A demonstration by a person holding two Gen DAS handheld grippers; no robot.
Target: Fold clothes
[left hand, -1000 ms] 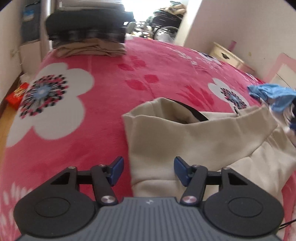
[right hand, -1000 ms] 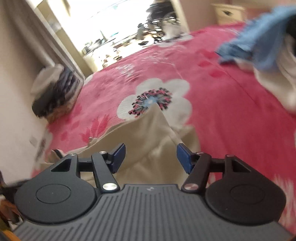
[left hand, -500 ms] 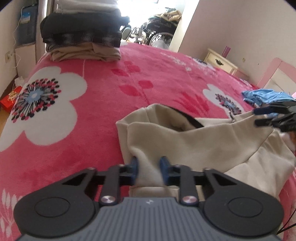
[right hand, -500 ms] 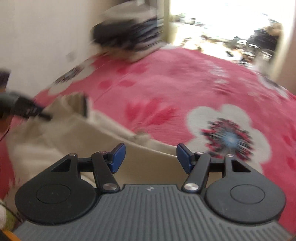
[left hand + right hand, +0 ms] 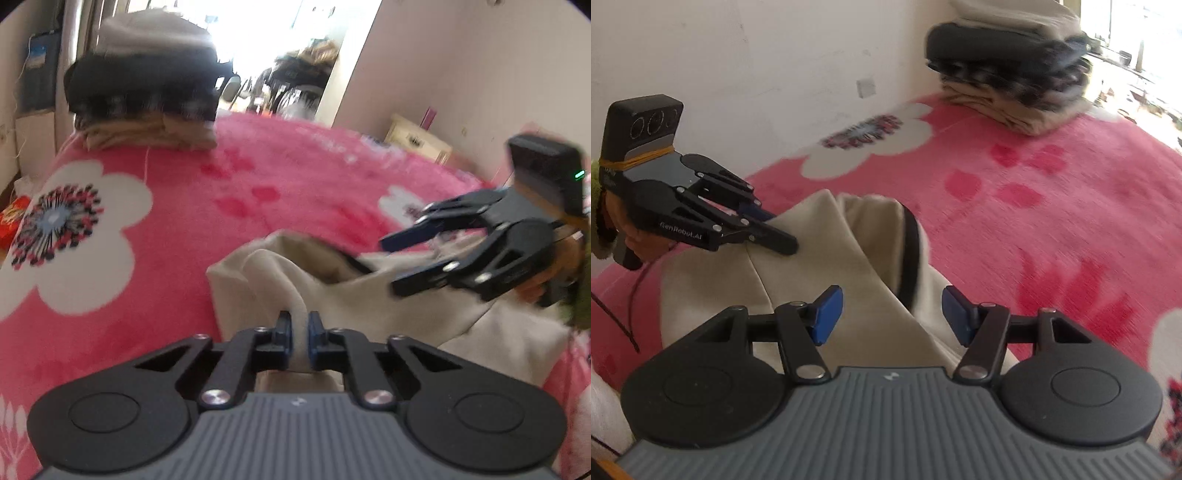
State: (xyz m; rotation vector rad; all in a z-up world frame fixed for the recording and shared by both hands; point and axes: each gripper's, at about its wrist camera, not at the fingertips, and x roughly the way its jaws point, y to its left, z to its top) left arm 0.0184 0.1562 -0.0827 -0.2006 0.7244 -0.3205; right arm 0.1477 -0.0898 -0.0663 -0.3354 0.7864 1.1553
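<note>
A beige garment [image 5: 369, 306] with a black-trimmed opening [image 5: 910, 254] lies crumpled on the pink flowered blanket [image 5: 258, 177]. My left gripper [image 5: 299, 325] is shut on a raised fold at the garment's near edge; the cloth is pinched between the blue pads. In the right wrist view the left gripper [image 5: 779, 236] shows on the garment's [image 5: 812, 266] left side. My right gripper [image 5: 892, 310] hovers open just over the cloth near the black trim, its pads apart and not pressing. In the left wrist view the right gripper [image 5: 393, 266] reaches in from the right, held by a hand.
A stack of folded clothes [image 5: 147, 99] sits at the blanket's far end, also in the right wrist view as the stack [image 5: 1008, 74]. A cream nightstand [image 5: 417, 142] stands by the far wall. A red packet [image 5: 14, 218] lies off the bed's left edge.
The left jaws closed on the garment's fold and lifted it slightly. The right gripper swung across and rolled, coming in over the garment close to the left one.
</note>
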